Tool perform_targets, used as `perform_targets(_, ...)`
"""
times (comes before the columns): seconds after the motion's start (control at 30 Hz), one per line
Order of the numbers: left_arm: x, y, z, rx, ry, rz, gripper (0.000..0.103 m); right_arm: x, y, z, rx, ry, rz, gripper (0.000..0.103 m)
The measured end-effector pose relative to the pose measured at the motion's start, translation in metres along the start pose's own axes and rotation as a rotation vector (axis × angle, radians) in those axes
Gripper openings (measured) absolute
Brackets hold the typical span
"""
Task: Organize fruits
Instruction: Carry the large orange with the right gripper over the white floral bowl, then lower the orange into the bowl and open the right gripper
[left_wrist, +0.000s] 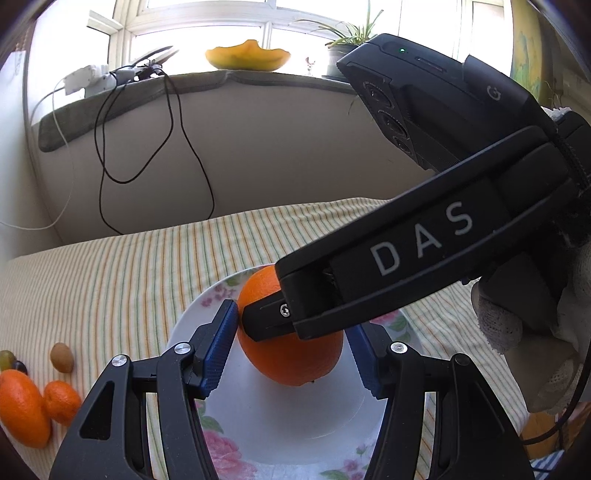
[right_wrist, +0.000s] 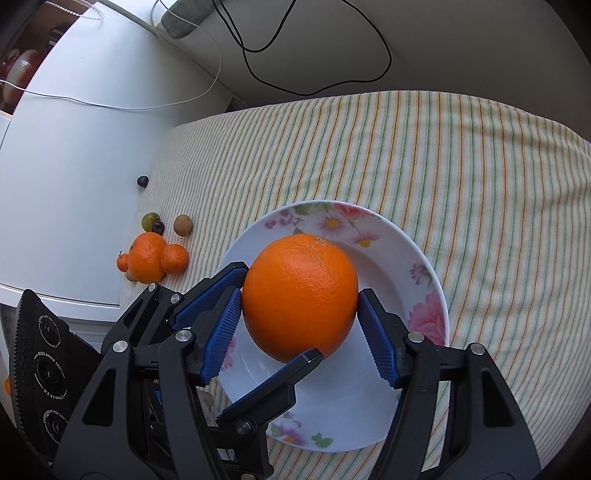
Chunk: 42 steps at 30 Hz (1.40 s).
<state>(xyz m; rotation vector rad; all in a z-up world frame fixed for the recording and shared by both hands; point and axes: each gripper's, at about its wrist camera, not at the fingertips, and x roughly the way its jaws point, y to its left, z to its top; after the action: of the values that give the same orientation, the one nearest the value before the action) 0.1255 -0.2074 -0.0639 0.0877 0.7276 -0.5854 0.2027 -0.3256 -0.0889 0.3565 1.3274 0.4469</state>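
Right wrist view looks steeply down on a large round orange (right_wrist: 300, 295) sitting in a white shallow bowl with pink flower print (right_wrist: 421, 273), which rests on a cream tablecloth with thin green and orange stripes (right_wrist: 424, 155). The right gripper (right_wrist: 300, 317) has its blue ribbed pads (right_wrist: 221, 332) pressed against the two sides of the orange, so it grips the fruit. The left gripper (right_wrist: 280, 317) comes in from the lower left of this view; one of its blue pads lies against the orange's left side and its other finger reaches the fruit's near underside, so it appears to clasp the same orange. Left wrist view shows the orange (left_wrist: 291, 354) between the left gripper's (left_wrist: 291, 347) pads, the left pad touching the skin, while the right gripper's (left_wrist: 258, 321) black body crosses over the top and a hand in a white knitted glove (left_wrist: 517, 332) holds it. To the left of the bowl (left_wrist: 258, 424), well apart on the cloth (left_wrist: 147, 266), lies a cluster of small fruits: two tangerines (right_wrist: 155, 258), a brown round nut-like fruit (right_wrist: 183, 225) and a green and a dark grape (right_wrist: 153, 222). A black cable (right_wrist: 314, 55) hangs against the pale wall behind the table.
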Motion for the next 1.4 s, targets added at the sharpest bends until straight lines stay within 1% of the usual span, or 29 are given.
perform_targets(0.4,0.003,-0.001,0.003,0.006,0.005,-0.007,0.058,0.002,0.006,0.006,-0.02,-0.01,-0.044,0.068)
perform_targets(0.57,-0.001,-0.002,0.006,0.023,-0.007,0.007,0.058,0.006,0.007,0.005,-0.031,-0.001,-0.073,0.069)
perform_targets(0.73,-0.006,0.001,0.005,0.01,-0.007,0.018,0.059,-0.012,0.007,0.007,-0.036,-0.072,-0.068,0.069)
perform_targets(0.83,-0.013,0.003,0.003,-0.004,-0.017,0.021,0.061,-0.02,0.01,0.007,-0.053,-0.097,-0.08,0.072)
perform_targets(1.1,-0.033,0.003,-0.005,-0.01,-0.033,0.037,0.061,-0.027,0.017,-0.004,-0.069,-0.164,-0.112,0.072)
perform_targets(1.3,-0.052,0.01,-0.012,-0.028,-0.054,0.054,0.063,-0.042,0.025,-0.015,-0.084,-0.264,-0.124,0.072)
perform_targets(1.4,-0.059,0.015,-0.017,-0.038,-0.06,0.062,0.063,-0.047,0.031,-0.018,-0.101,-0.294,-0.147,0.072)
